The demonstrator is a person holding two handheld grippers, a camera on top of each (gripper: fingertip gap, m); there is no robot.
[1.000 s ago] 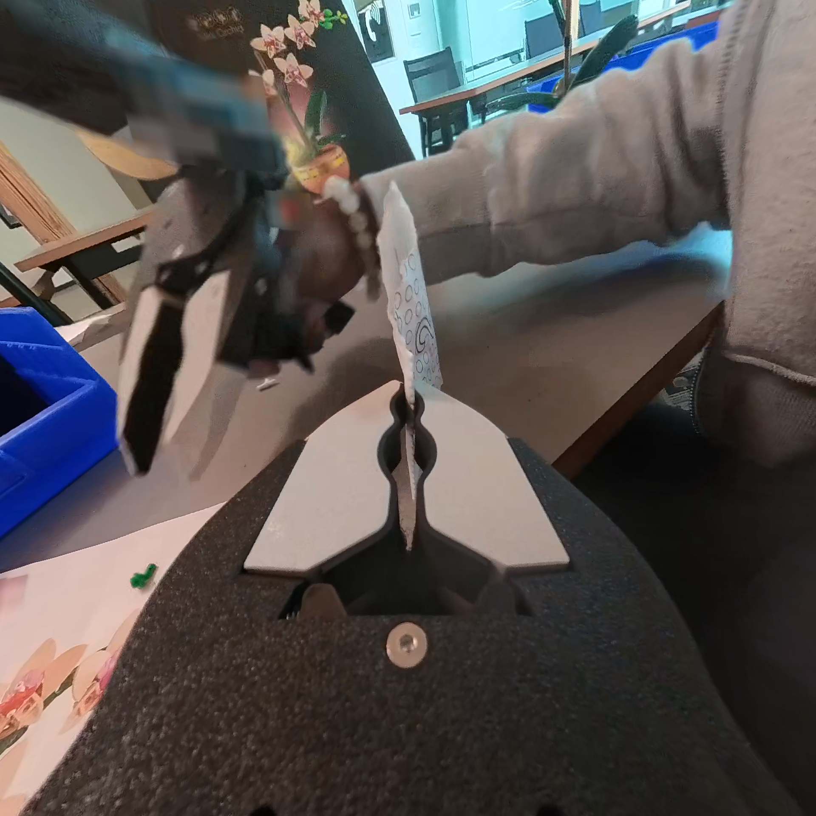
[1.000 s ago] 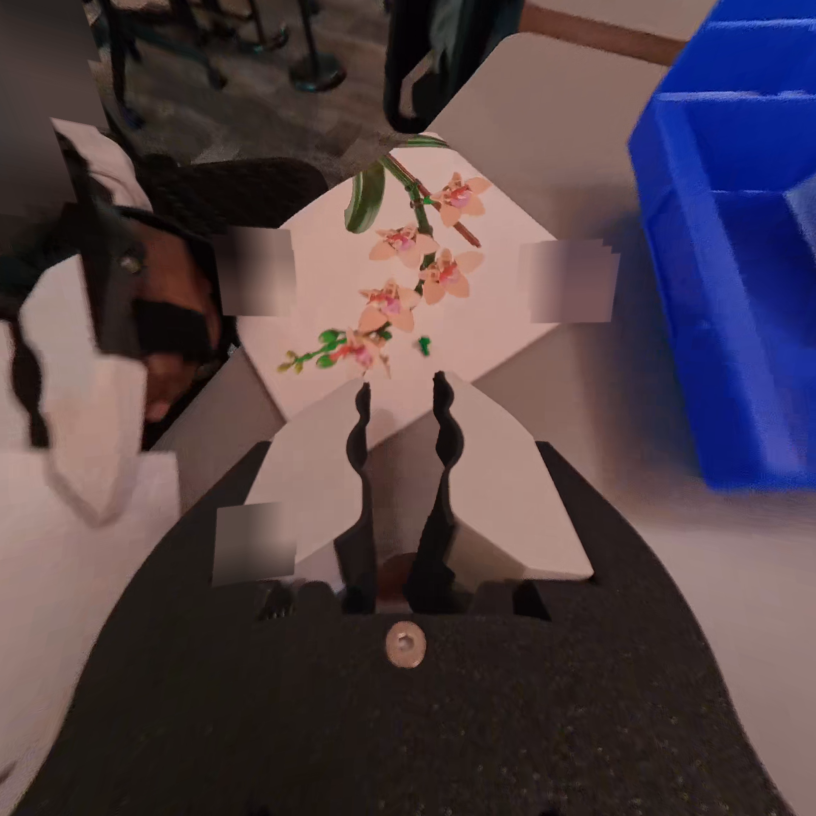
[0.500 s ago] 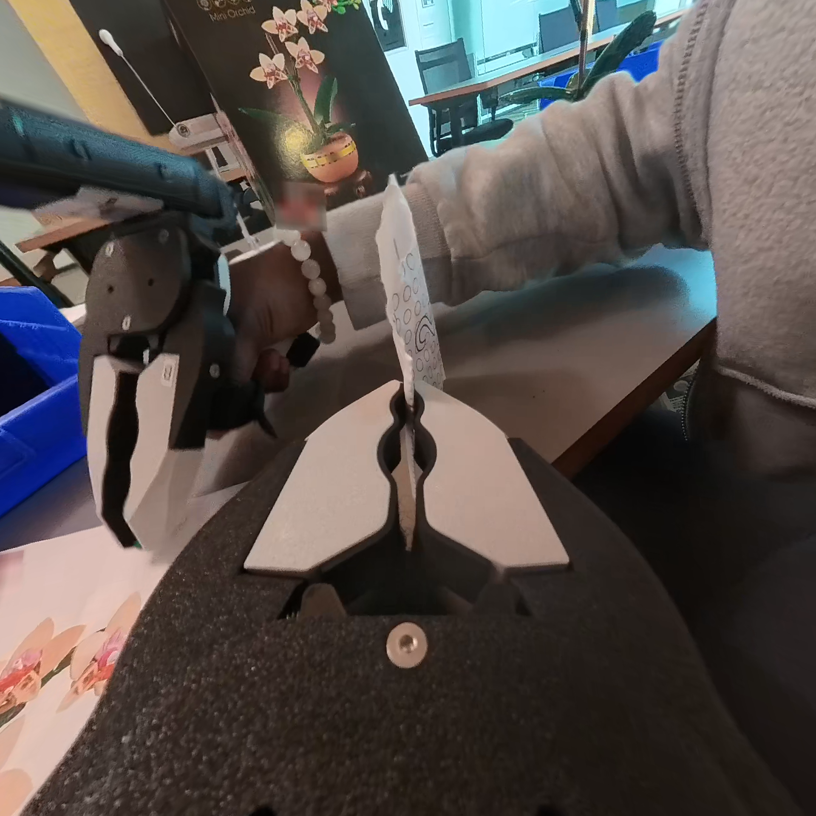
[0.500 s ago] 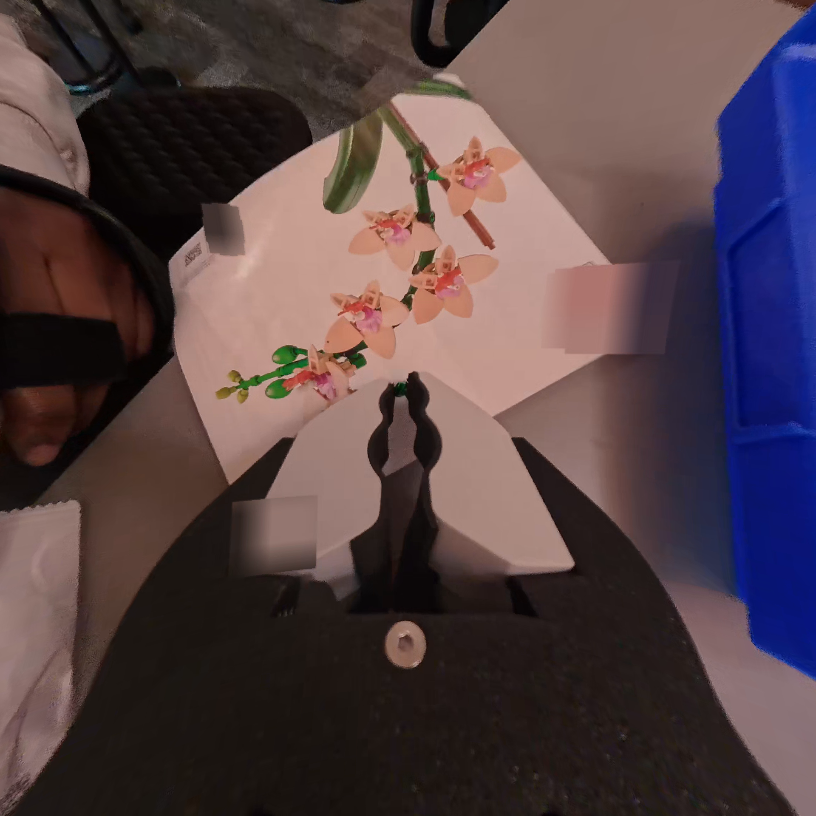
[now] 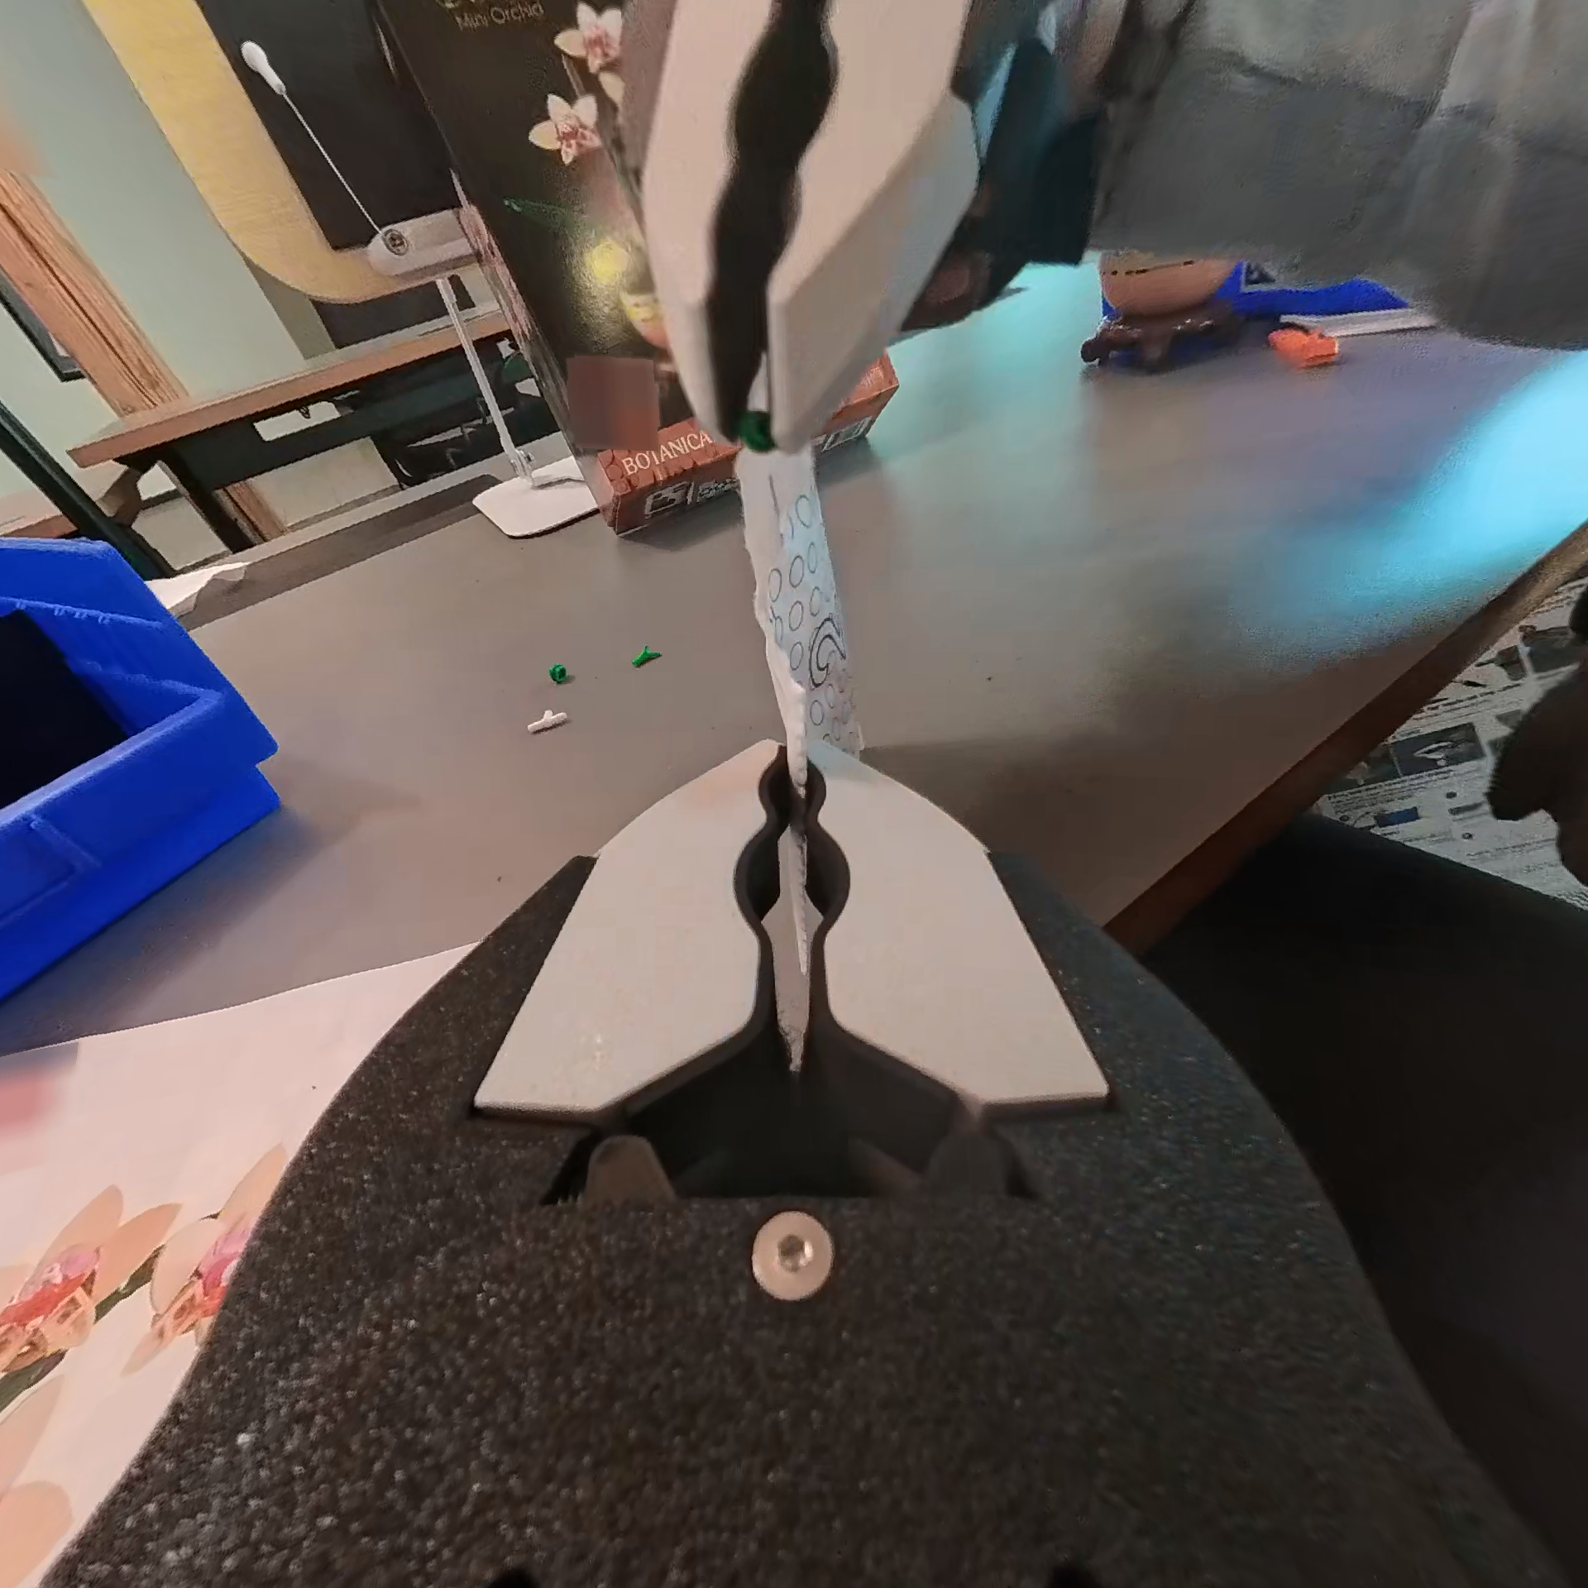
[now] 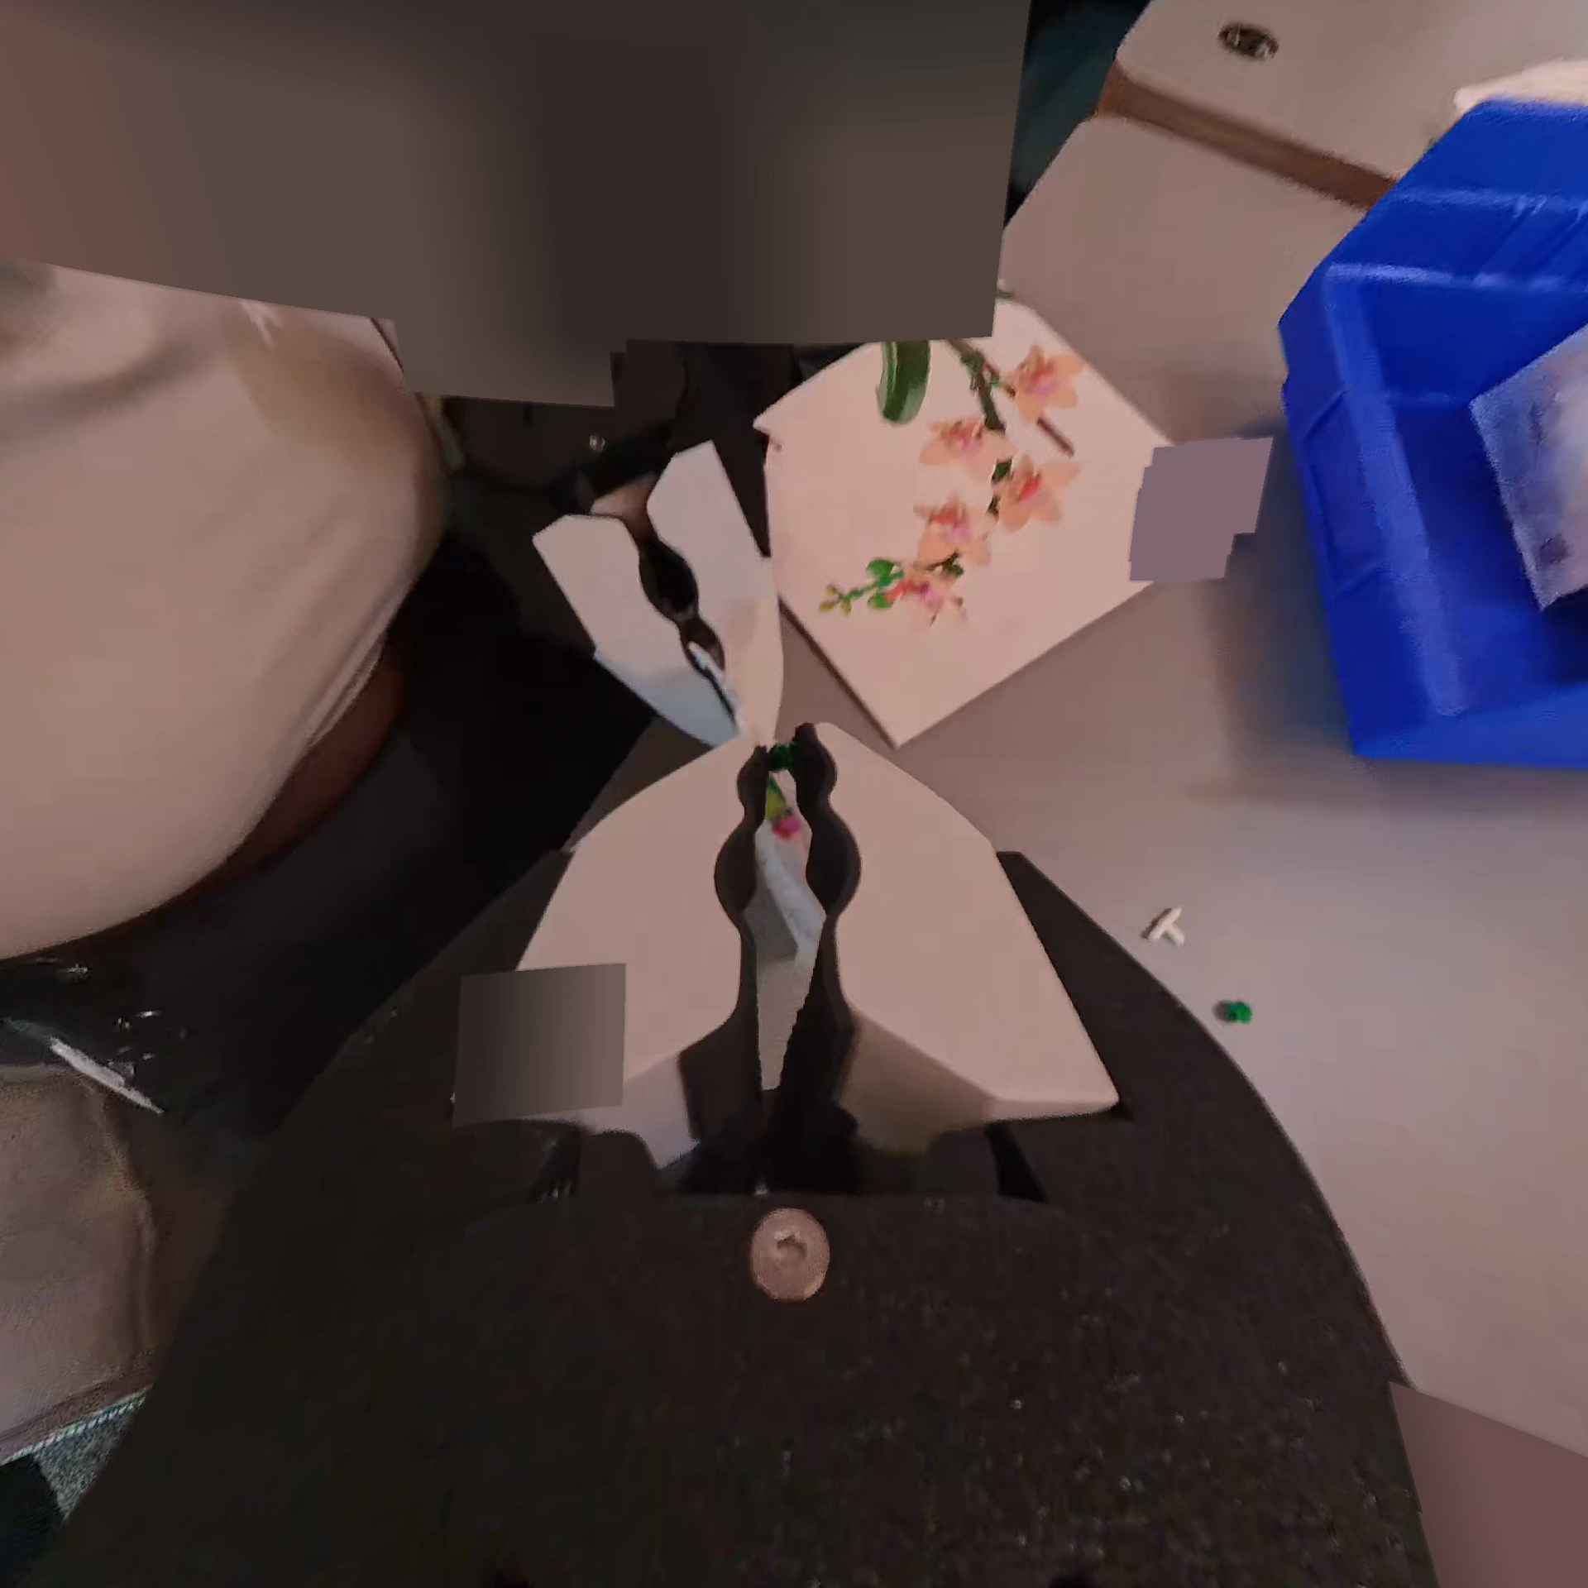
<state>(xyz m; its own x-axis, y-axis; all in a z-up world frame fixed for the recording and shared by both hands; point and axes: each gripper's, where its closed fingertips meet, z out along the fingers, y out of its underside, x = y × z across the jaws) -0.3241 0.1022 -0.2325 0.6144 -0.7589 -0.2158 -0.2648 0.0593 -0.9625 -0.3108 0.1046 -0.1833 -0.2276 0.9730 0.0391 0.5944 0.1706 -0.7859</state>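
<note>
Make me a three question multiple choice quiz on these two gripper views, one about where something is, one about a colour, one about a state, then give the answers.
1. Where does the right gripper sit relative to the paper bag?
A. at the bag's top edge
B. inside the blue bin
C. flat on the booklet

2. What colour is the small piece pinched at the right gripper's tips?
A. orange
B. green
C. white

3. How is the left gripper?
A. wide open, empty
B. shut on the paper bag
C. shut on a loose white piece

Answers:
1 A, since its tips meet the upright bag's top.
2 B, since a green stud shows between the tips in both views.
3 B, since the bag's serrated edge runs between the closed fingers.
</note>
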